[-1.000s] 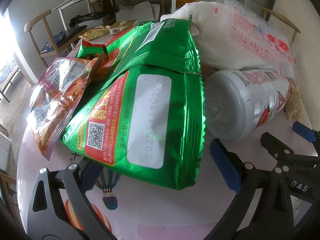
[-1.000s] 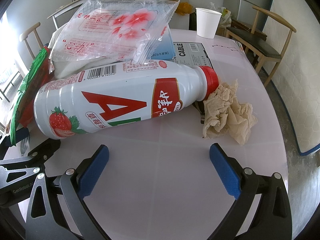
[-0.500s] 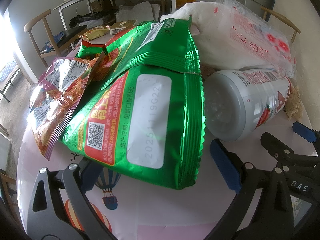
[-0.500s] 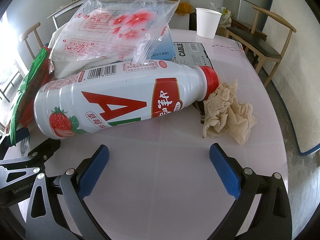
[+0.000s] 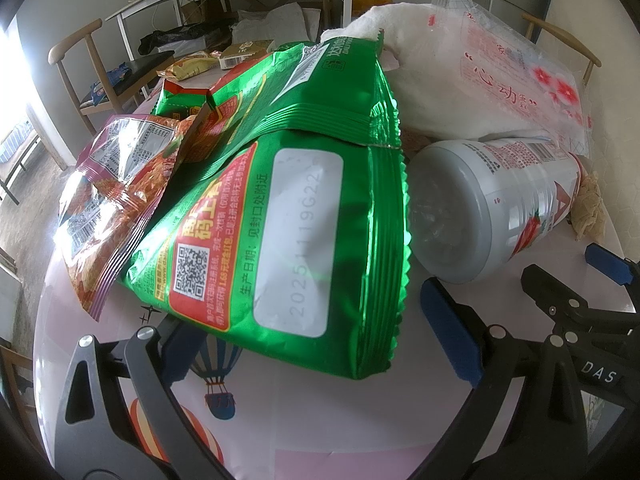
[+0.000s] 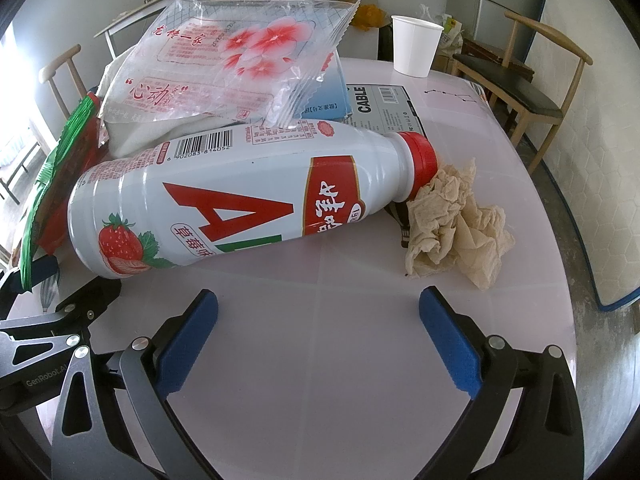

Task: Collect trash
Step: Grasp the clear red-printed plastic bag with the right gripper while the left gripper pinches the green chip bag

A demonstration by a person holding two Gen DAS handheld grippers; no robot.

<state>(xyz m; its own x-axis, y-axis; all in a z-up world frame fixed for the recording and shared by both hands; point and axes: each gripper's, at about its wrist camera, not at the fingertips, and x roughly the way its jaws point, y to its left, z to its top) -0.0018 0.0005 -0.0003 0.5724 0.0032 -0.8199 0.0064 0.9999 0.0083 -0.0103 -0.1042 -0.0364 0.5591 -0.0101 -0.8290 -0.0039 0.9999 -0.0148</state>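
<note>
The green snack bag was glossy foil that threw back the light, and so was the crinkled red packet beside it. The white bottle was smooth plastic with a ribbed red cap. The crumpled tissue looked soft, matt and rough. The clear wrapper was thin, shiny film. The table was smooth and faintly glossy; the paper cup was matt.
</note>
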